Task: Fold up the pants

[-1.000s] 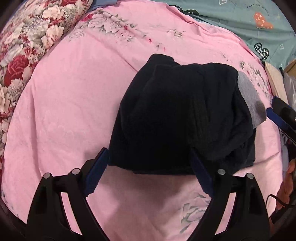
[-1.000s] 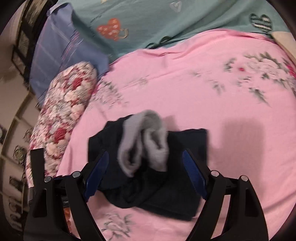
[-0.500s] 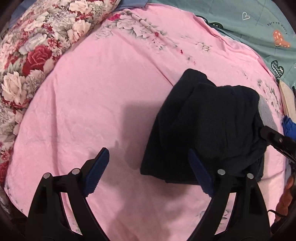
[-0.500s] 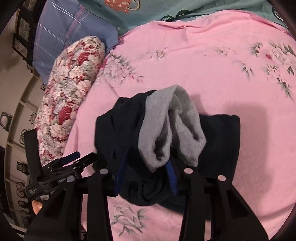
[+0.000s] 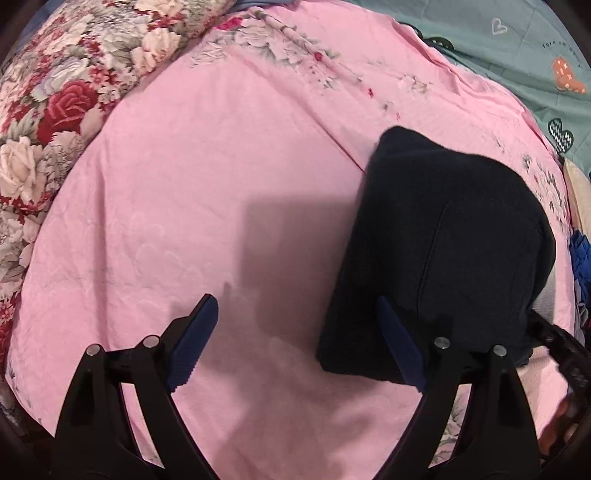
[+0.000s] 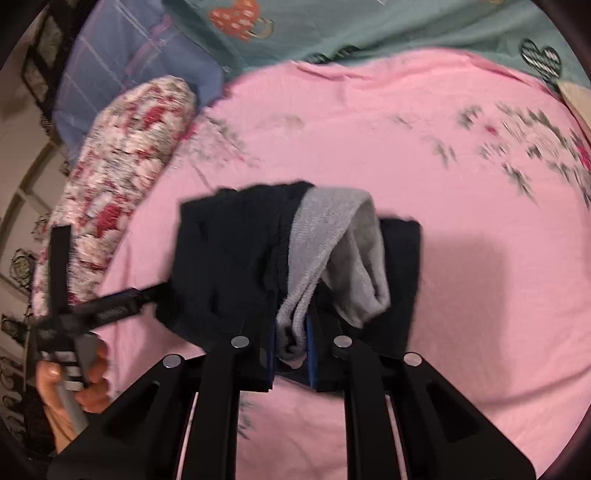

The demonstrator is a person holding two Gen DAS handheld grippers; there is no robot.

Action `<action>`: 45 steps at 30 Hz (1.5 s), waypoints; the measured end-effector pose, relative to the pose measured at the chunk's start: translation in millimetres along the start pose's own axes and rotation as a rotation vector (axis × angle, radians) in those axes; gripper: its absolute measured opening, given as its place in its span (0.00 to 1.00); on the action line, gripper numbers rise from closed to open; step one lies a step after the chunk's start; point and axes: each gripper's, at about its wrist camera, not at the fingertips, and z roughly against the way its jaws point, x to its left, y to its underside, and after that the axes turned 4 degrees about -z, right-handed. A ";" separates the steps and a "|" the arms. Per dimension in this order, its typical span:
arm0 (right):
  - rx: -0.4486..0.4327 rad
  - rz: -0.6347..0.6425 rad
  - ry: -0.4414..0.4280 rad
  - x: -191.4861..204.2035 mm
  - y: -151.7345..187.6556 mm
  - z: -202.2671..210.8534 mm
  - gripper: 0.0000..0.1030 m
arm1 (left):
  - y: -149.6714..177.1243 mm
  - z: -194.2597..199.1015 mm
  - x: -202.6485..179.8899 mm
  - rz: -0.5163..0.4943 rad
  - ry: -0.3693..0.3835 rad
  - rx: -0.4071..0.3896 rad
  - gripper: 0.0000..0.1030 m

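The dark navy pants [image 5: 443,251] lie folded in a compact bundle on the pink bedspread [image 5: 207,206], right of centre in the left wrist view. My left gripper [image 5: 295,339] is open and empty, with its right finger at the bundle's near left edge. In the right wrist view the pants [image 6: 229,258] show a grey ribbed waistband [image 6: 332,251] folded over on top. My right gripper [image 6: 291,347] is shut on the near end of that grey waistband. The left gripper [image 6: 122,306] shows at the bundle's left side there.
A red and white floral pillow [image 5: 62,92] lies at the far left, a blue plaid pillow [image 6: 122,74] behind it. A teal sheet with heart prints [image 6: 369,29] covers the back of the bed. The person's hand [image 6: 74,391] holds the left tool.
My right gripper closed on the grey waistband and moved in close. My left gripper shifted left, so the bundle now sits at the right of its view.
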 end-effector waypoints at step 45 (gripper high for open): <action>-0.027 -0.244 -0.128 -73.1 -4.9 41.1 0.57 | -18.2 8.3 -14.8 -0.077 -0.123 -0.036 0.92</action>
